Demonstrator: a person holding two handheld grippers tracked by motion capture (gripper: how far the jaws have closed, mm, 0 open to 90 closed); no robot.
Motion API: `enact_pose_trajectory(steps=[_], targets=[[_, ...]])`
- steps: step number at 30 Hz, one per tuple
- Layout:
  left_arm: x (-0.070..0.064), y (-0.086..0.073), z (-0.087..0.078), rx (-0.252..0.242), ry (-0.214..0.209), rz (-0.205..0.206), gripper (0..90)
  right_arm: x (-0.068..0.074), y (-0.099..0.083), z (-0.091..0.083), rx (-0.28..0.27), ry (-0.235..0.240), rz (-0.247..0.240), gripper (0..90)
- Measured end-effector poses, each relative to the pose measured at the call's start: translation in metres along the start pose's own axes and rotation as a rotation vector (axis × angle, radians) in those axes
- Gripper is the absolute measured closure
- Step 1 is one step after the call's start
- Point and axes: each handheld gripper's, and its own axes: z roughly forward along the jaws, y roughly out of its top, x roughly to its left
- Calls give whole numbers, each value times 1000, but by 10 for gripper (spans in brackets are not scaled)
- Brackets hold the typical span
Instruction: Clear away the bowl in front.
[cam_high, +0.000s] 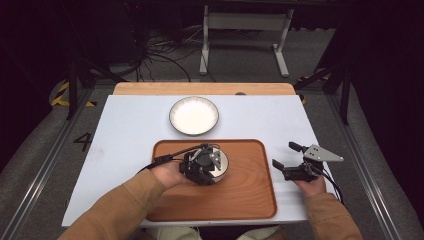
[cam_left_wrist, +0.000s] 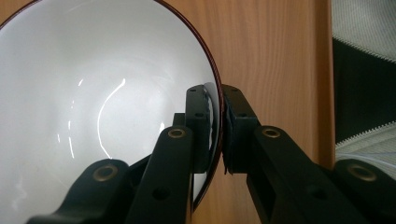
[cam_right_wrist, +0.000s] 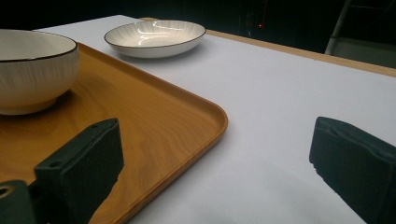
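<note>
A white bowl (cam_high: 223, 165) with a dark rim stands on the wooden tray (cam_high: 250, 200), towards its far side. My left gripper (cam_high: 202, 167) is shut on the bowl's rim (cam_left_wrist: 212, 70), one jaw inside and one outside. In the right gripper view the bowl (cam_right_wrist: 32, 70) rests upright on the tray (cam_right_wrist: 154, 121). My right gripper (cam_high: 284, 155) is open just past the tray's right edge, holding nothing. Its left jaw hangs over the tray's corner and its right jaw over the white table (cam_right_wrist: 280, 93).
A shallow white plate (cam_high: 194, 116) with a dark rim lies on the white table (cam_high: 125, 130) behind the tray; in the right gripper view the plate (cam_right_wrist: 154, 37) is at the far left. A wooden strip (cam_high: 200, 88) borders the table's far edge.
</note>
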Motion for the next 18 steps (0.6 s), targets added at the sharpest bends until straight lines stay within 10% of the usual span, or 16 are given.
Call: enact_pose_trajectory(steps=[18], targets=[[0,-6,1,-65,-83,-52,541,0,0,0,-2,4,4,33]])
